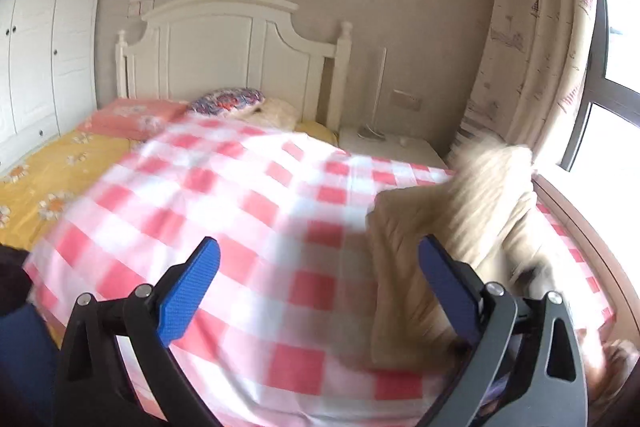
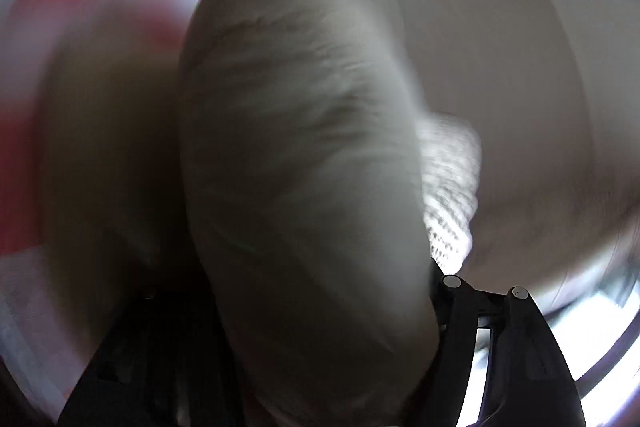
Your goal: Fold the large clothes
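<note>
Fabric is filling almost the whole right wrist view: a beige garment (image 2: 304, 167) is bulging between the arms of the right gripper (image 2: 304, 307), heavily blurred. The pads are hidden behind the cloth, so I cannot tell whether they are pinching it or standing free of it.

In the left wrist view the left gripper (image 1: 318, 283) is hanging with its blue pads (image 1: 188, 295) spread wide and nothing between them. Just beyond its right finger the same beige garment (image 1: 452, 227) is heaped in a tall, streaked mound on the pink checked sheet (image 1: 224, 203), near the bed's window side.

Judging by how it is bunching and flopping, the cloth is soft, limp and fairly bulky, light enough to lift but likely to sag and drag. Hems, a waistband or a corner are looking like the best places to grip, rather than the puffy middle, though no clear edge is showing in the blur.

Farther off, pillows (image 1: 132, 117) are lying against the white headboard (image 1: 224, 47), with a wardrobe (image 1: 44, 39) to one side and a curtain (image 1: 532, 39) by the window
</note>
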